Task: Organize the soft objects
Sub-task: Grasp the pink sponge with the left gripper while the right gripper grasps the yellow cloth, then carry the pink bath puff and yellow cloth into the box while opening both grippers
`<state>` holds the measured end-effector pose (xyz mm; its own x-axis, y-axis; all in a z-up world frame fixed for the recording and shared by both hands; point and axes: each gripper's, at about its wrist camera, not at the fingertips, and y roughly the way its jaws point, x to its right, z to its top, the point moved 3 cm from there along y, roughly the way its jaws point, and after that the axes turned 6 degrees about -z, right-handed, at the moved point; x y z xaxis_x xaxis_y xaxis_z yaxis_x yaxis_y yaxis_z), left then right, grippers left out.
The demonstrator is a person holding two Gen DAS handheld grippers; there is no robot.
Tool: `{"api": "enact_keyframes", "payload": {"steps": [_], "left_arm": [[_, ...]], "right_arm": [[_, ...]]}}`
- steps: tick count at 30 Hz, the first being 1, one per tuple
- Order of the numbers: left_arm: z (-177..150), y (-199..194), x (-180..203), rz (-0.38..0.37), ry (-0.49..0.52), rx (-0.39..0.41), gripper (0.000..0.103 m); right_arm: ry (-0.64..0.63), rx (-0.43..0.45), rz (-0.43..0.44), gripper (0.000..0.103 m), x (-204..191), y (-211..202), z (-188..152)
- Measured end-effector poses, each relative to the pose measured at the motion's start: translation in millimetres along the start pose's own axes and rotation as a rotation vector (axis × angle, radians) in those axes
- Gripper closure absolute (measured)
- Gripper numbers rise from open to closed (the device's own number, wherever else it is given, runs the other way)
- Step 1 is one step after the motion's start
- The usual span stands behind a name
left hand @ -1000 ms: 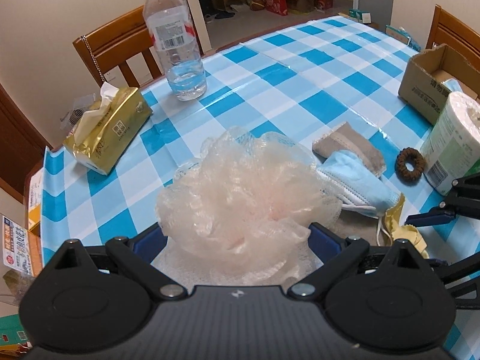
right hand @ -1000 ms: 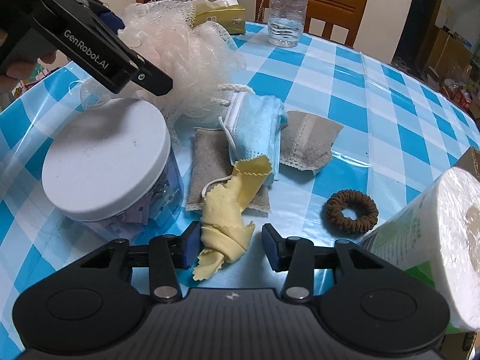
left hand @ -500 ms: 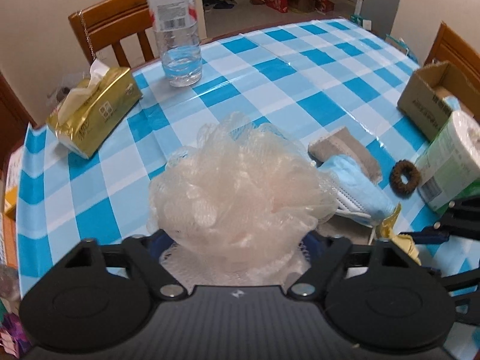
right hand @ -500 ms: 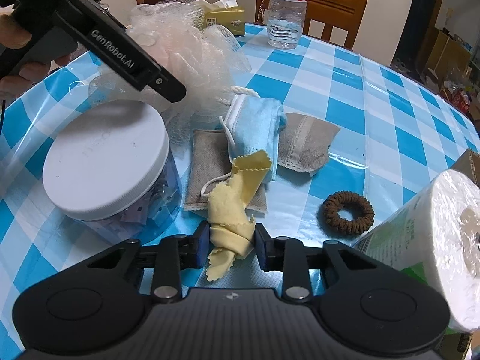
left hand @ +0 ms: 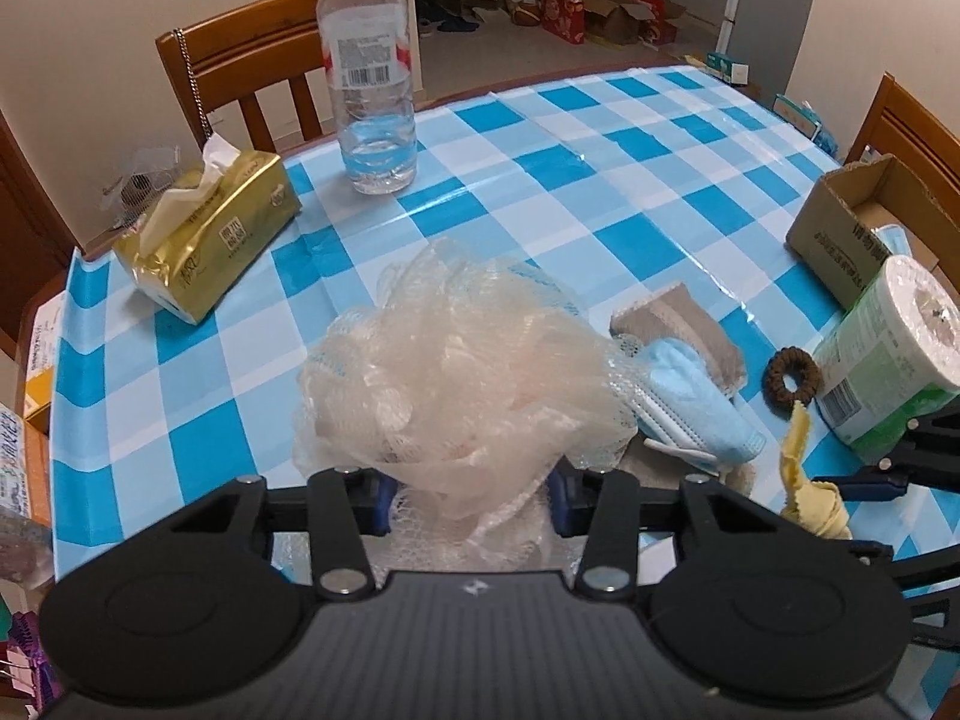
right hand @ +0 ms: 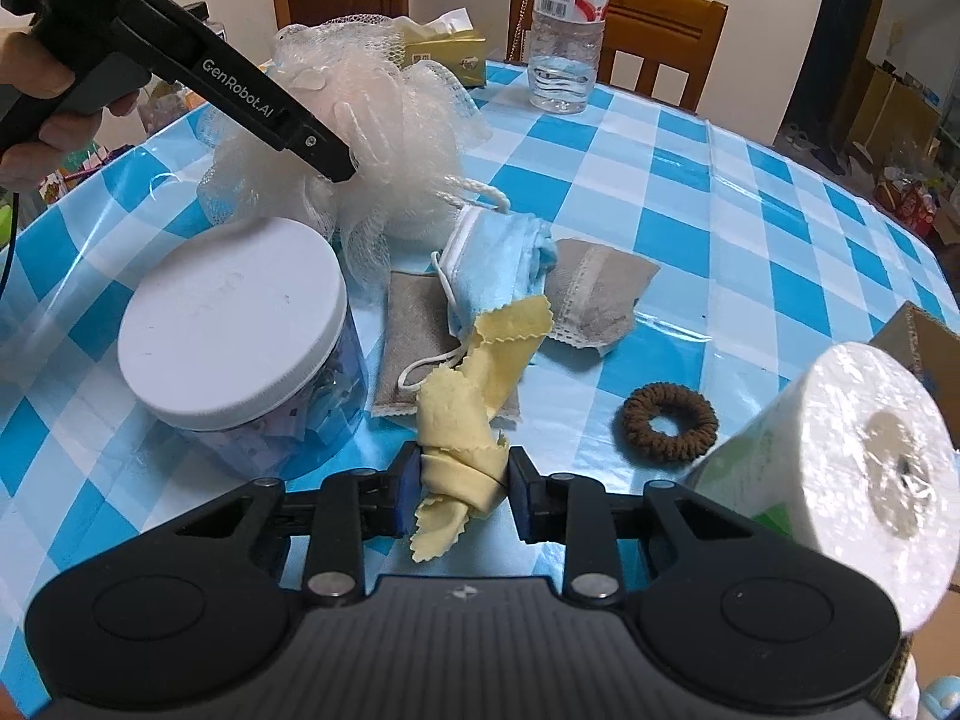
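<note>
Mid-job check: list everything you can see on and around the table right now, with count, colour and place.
bath pouf: 1, pale peach mesh, table centre, between left gripper's closing jaws
yellow cloth: 1, front, pinched
face mask: 1, light blue, on the pouches
fabric pouches: 2, grey-brown, centre
hair scrunchie: 1, brown, beside paper roll
paper roll: 1, white, green wrap, right
jar: 1, clear, white lid, left
tissue pack: 1, gold, far left
water bottle: 1, clear, far edge
cardboard box: 1, brown, right
chairs: 2, wooden
left gripper: black
right gripper: black, shut on cloth
</note>
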<state>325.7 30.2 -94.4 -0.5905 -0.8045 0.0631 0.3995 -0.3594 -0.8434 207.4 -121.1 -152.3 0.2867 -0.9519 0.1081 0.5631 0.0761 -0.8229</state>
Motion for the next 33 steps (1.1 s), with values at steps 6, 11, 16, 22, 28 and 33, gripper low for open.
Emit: {"api": "enact_keyframes", "payload": {"steps": [6,11,16,22,28,33], "left_arm": [[1.7,-12.5,2.0,0.012,-0.001,0.011,0.061],[2.5,-25.6,6.7,0.018,0.003,0.02,0.062],[5.2,-42.8,15.3,0.007,0.002,0.027,0.064],[5.7,-68.3,31.7,0.024,0.02,0.068,0.065],[1.1,-88.6,49.0,0.025,0.029,0.078,0.065],[-2.9,-105.2,66.8,0.01,0.034,0.081,0.065]], "right_arm": [[0.011,0.003,0.002,0.069,5.5,-12.2,-1.3],[0.014,-0.001,0.002,0.069,8.2,-23.0,-4.9],[0.012,-0.005,0.005,0.069,8.8,-36.3,-11.0],[0.024,0.01,0.007,0.069,9.9,-67.8,-22.6],[0.004,0.014,0.032,0.069,10.0,-93.7,-36.3],[-0.004,0.015,0.032,0.069,14.9,-113.8,-47.5]]}}
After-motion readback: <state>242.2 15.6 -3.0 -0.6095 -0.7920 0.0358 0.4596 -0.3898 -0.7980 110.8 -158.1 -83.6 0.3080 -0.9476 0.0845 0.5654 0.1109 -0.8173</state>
